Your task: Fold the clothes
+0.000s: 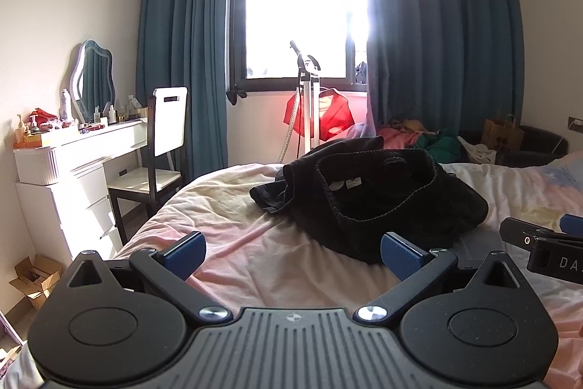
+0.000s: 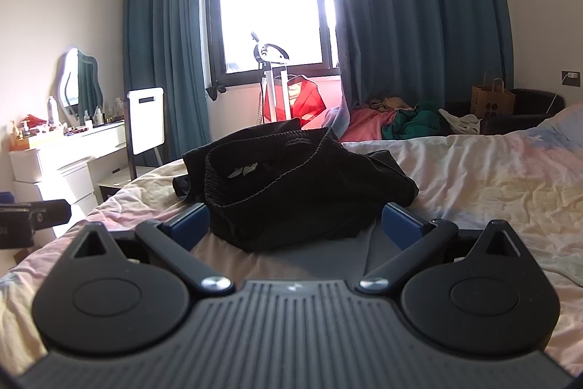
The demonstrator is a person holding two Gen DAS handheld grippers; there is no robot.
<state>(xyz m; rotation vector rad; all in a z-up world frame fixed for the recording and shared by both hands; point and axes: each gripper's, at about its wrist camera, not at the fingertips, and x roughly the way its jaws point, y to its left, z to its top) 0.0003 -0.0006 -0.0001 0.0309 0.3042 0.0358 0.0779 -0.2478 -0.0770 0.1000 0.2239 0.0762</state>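
You were at the very start of the fold: the black garment (image 1: 368, 199) lay in a crumpled heap on the bed (image 1: 233, 236), its ribbed waistband standing open toward you, nothing yet flattened or laid out. Your left gripper (image 1: 293, 252) had its fingers spread wide with nothing between them, the heap just ahead and toward the right finger. Your right gripper (image 2: 295, 221) was likewise spread and empty, the near edge of the heap lying just past the fingertips, between the two fingers. I judge the next move called for taking the waistband at two separated spots, one per gripper, then lifting and drawing the cloth flat on the sheet.
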